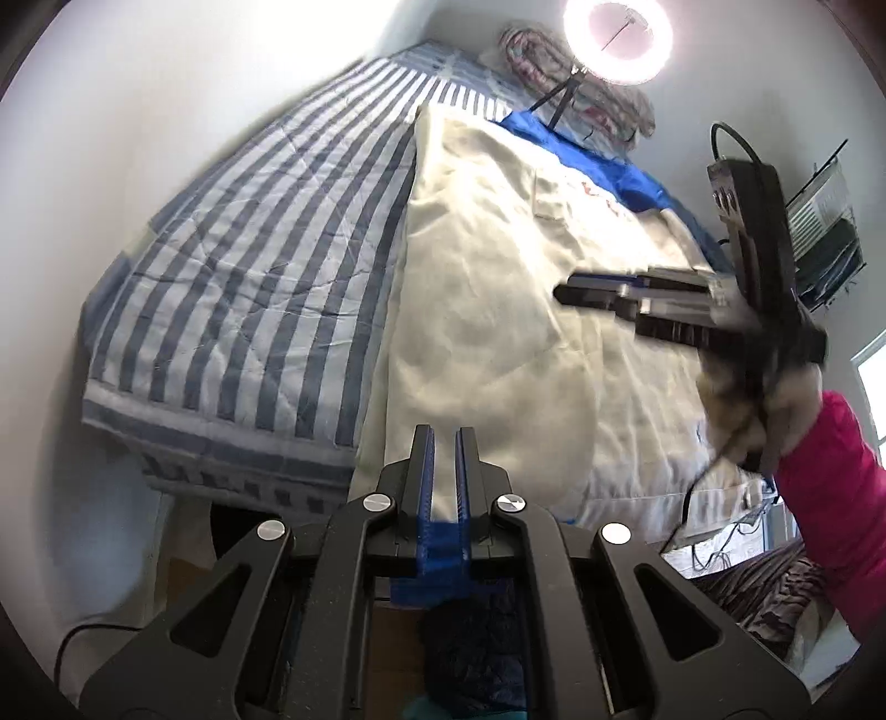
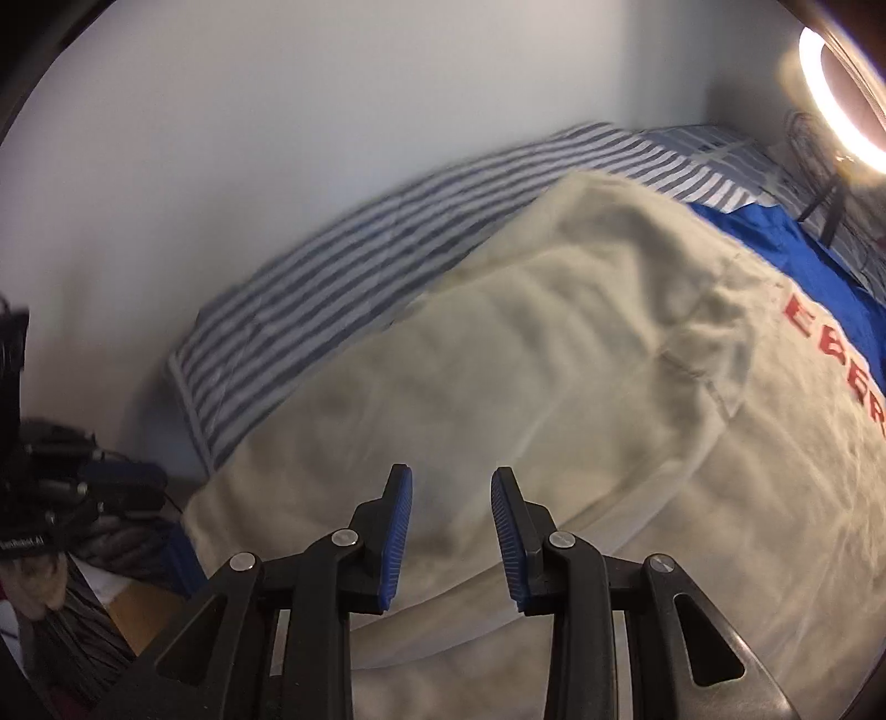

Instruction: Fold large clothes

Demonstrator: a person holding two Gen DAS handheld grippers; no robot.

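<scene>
A large cream garment (image 1: 498,288) with blue trim and red lettering lies spread on the striped bed; it also fills the right wrist view (image 2: 554,360). My left gripper (image 1: 444,437) sits at the garment's near edge, its jaws almost together with a narrow gap, blue fabric at their base; whether it grips cloth is unclear. My right gripper (image 2: 451,498) is open and empty just above the cream cloth. In the left wrist view the right gripper (image 1: 587,296) hovers over the garment's right half.
A blue and white striped bedspread (image 1: 266,266) covers the bed beside a white wall. A lit ring light (image 1: 617,39) on a small tripod stands at the bed's far end by a folded quilt (image 1: 531,61). Cables and a patterned cloth (image 1: 775,587) lie at right.
</scene>
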